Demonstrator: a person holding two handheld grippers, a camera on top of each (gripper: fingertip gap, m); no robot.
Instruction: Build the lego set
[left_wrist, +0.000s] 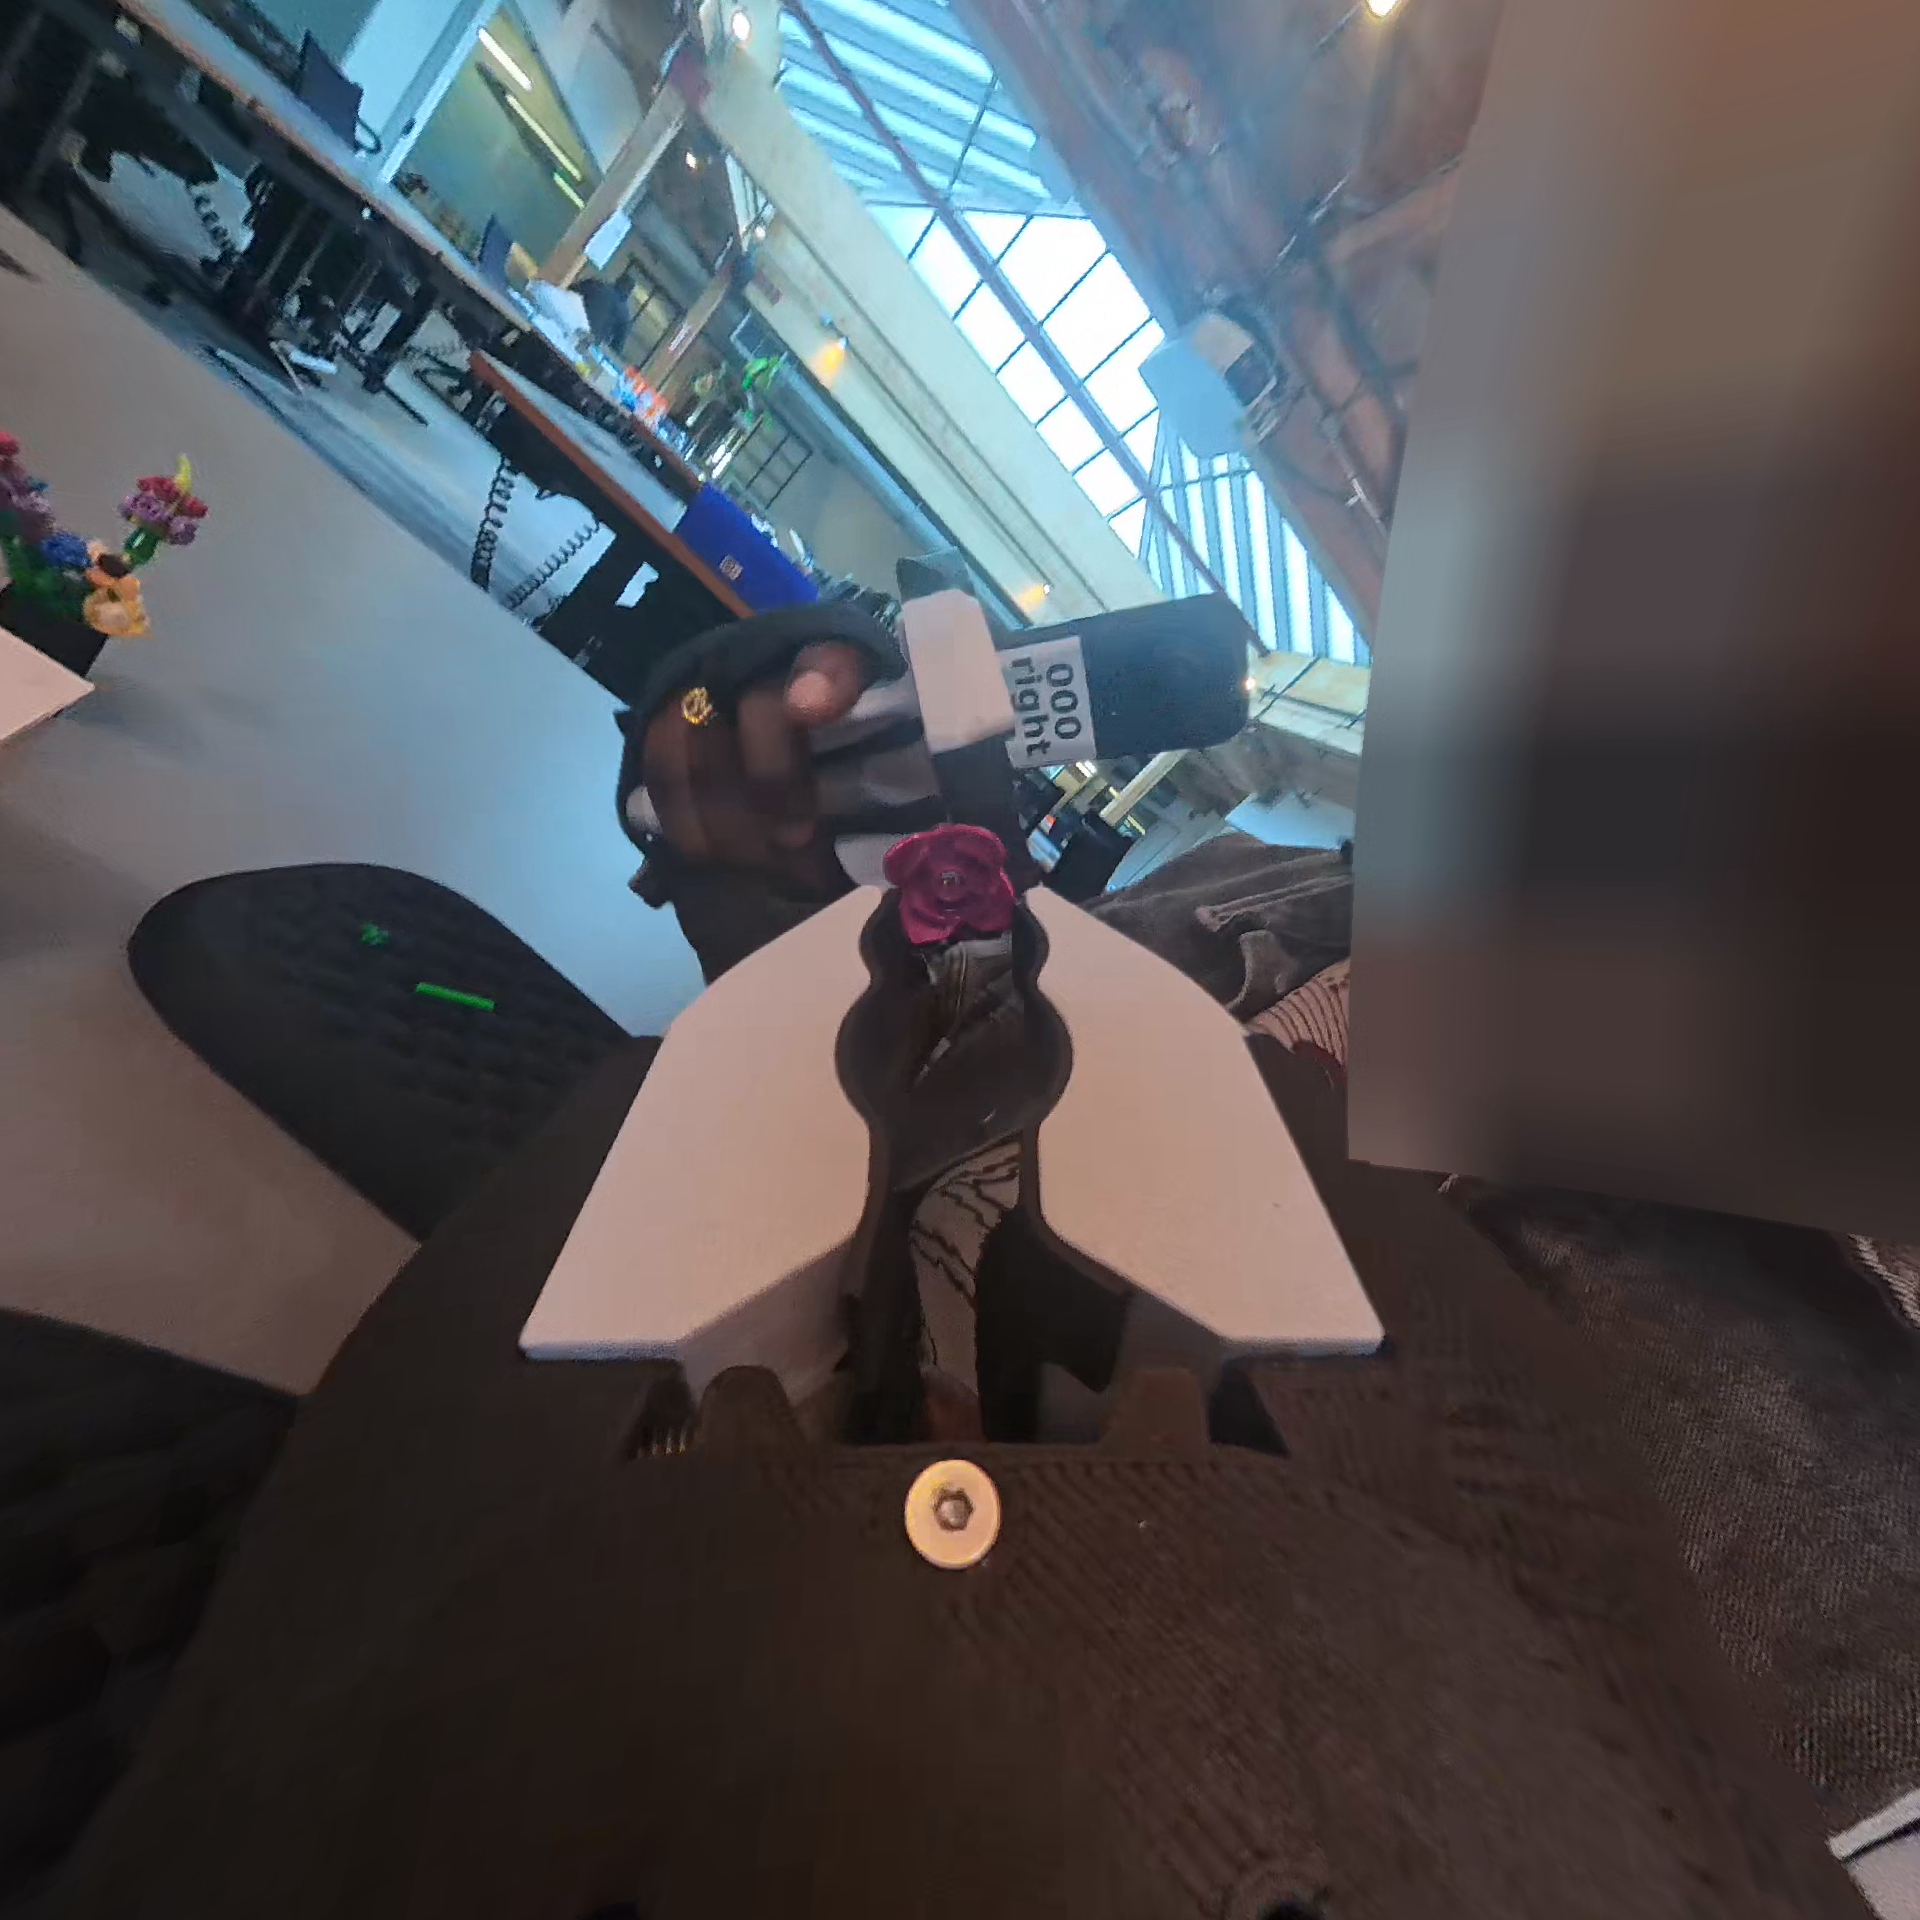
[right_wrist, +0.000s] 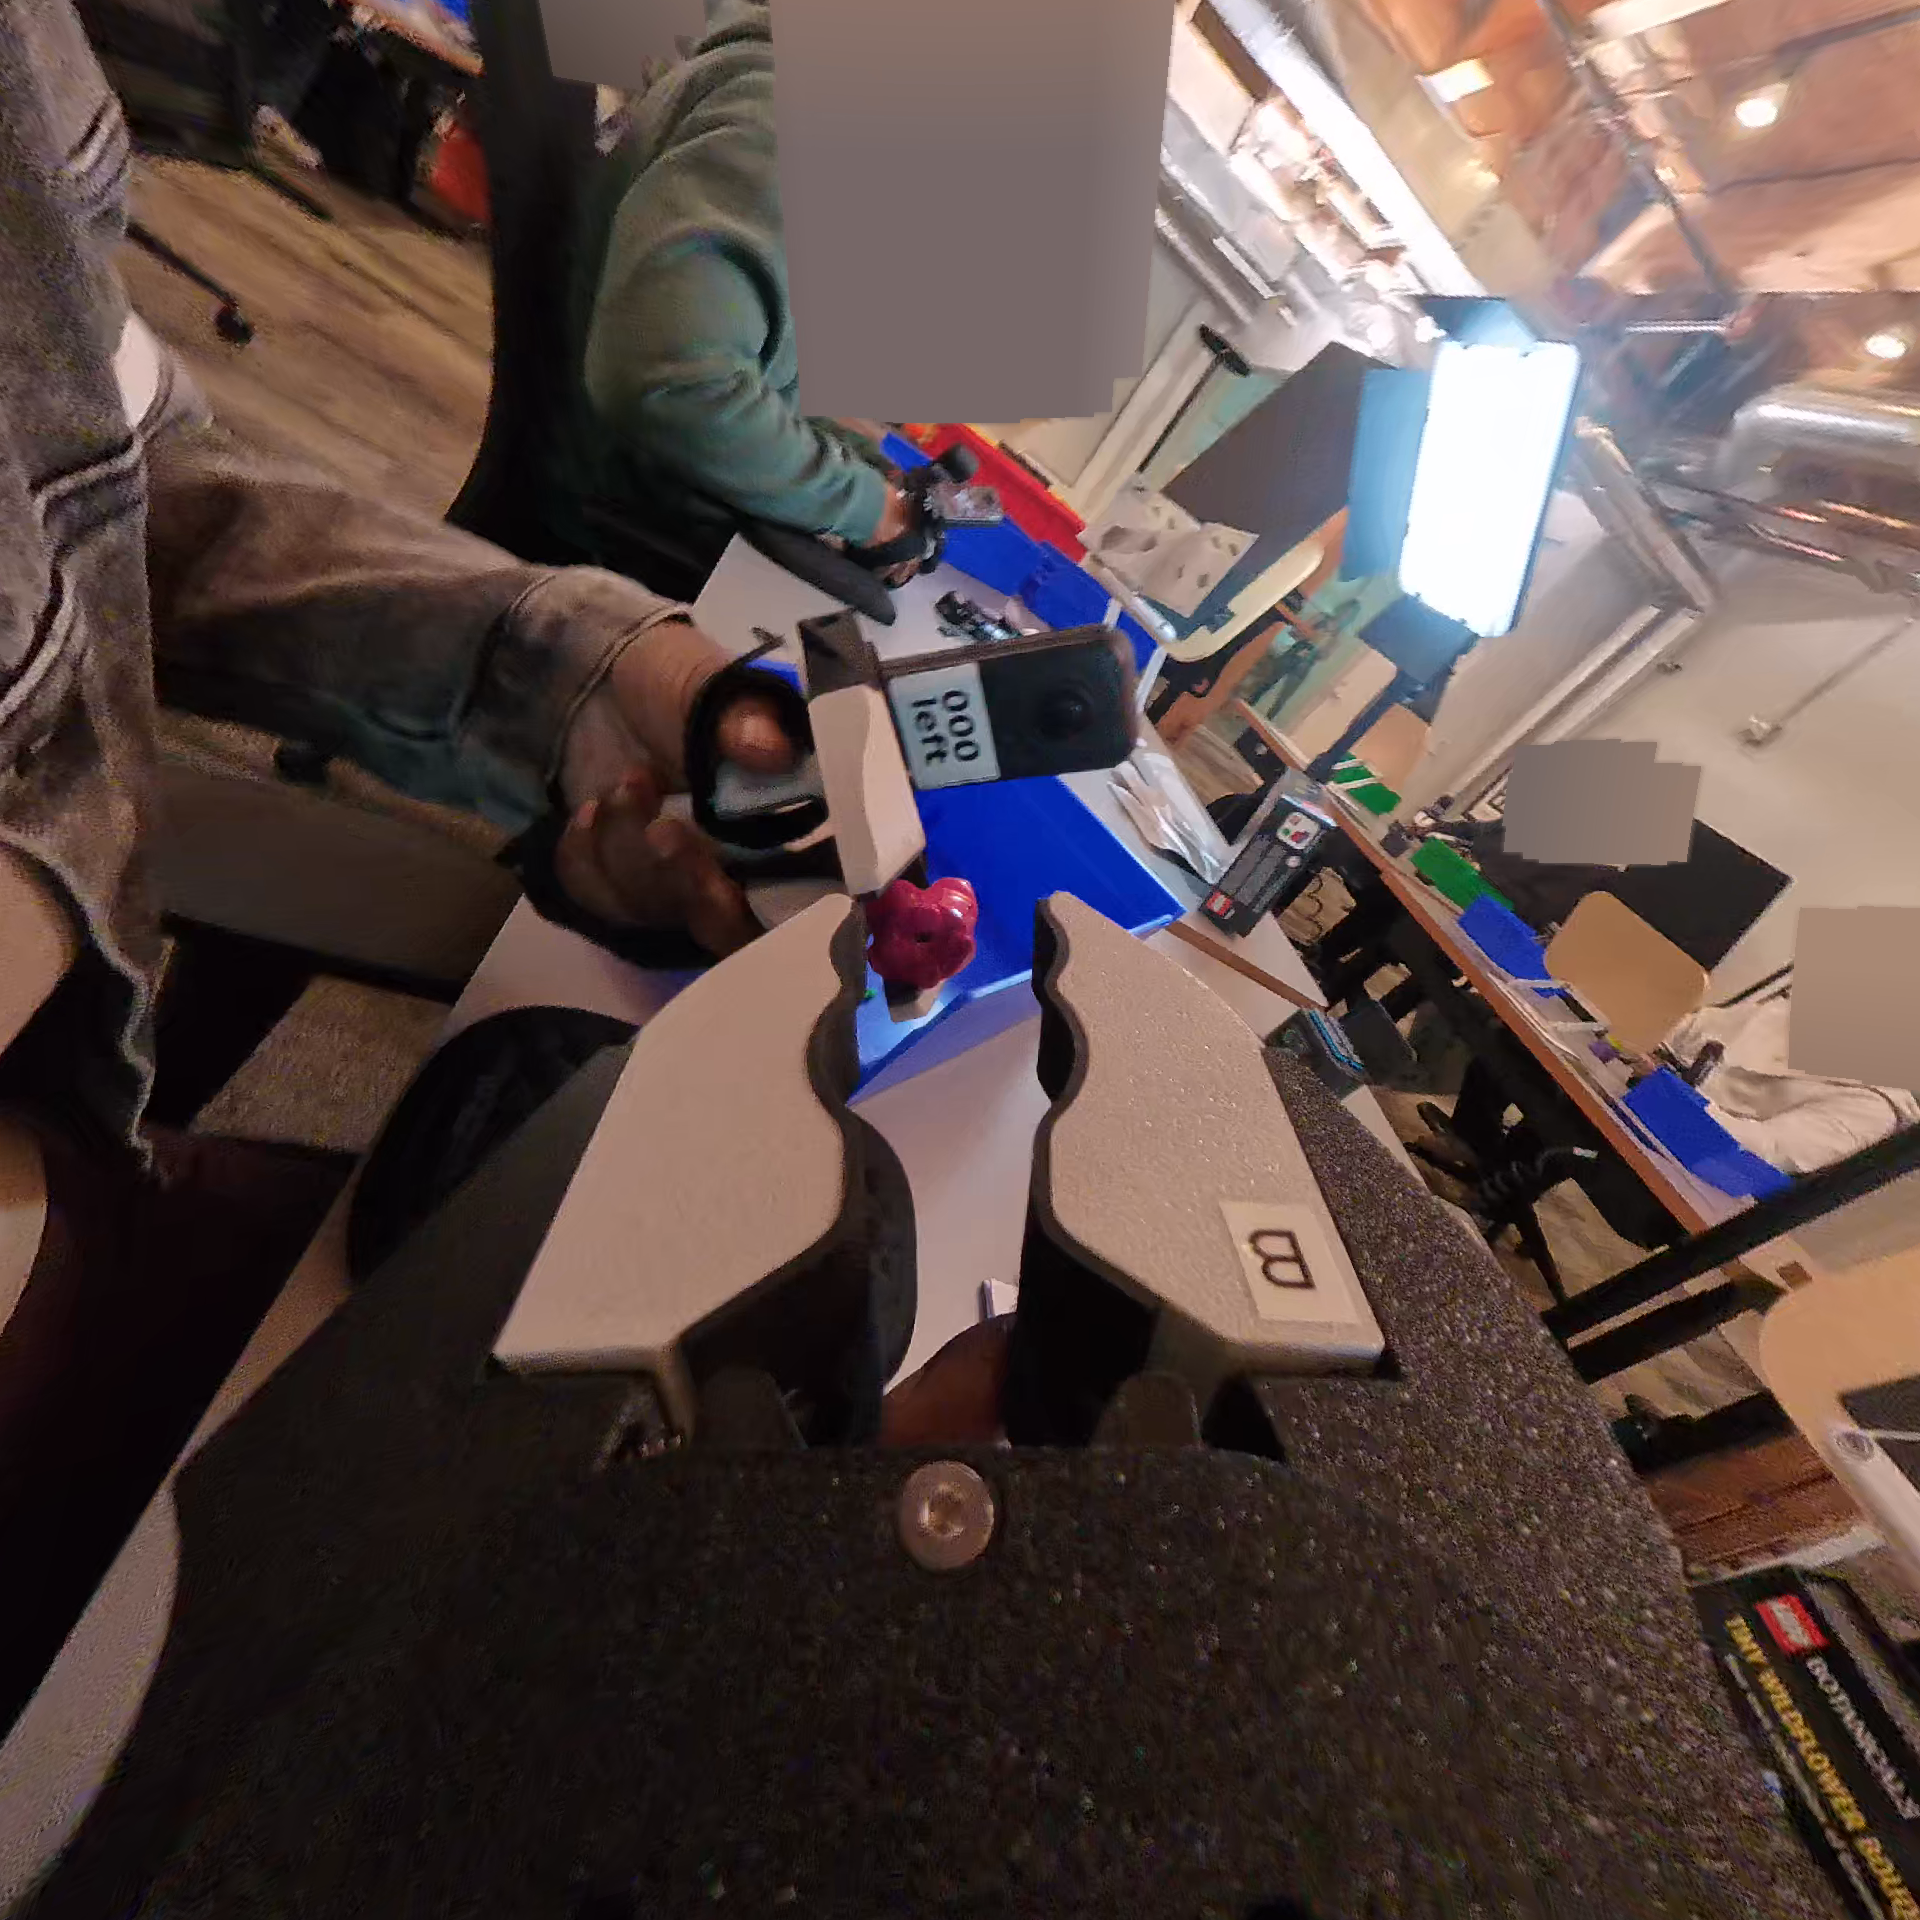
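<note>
My left gripper (left_wrist: 951, 920) is shut on a dark red lego rose (left_wrist: 948, 881), held up in the air at its fingertips. The rose also shows in the right wrist view (right_wrist: 920, 930), pinched by the left gripper's white fingers (right_wrist: 868, 810). My right gripper (right_wrist: 945, 935) is open and empty, its jaws spread just in front of the rose. It faces the left gripper, and shows behind the rose in the left wrist view (left_wrist: 935, 790). A black mat (left_wrist: 343, 987) on the white table carries a green lego rod (left_wrist: 454, 997) and a small green piece (left_wrist: 371, 933).
Finished lego flower bouquets (left_wrist: 94, 551) stand at the table's far left. A blue bin (right_wrist: 1029, 862) sits on the table behind the rose. A lego box (right_wrist: 1818, 1714) lies at the lower right. A person in a green top (right_wrist: 707, 312) sits beyond.
</note>
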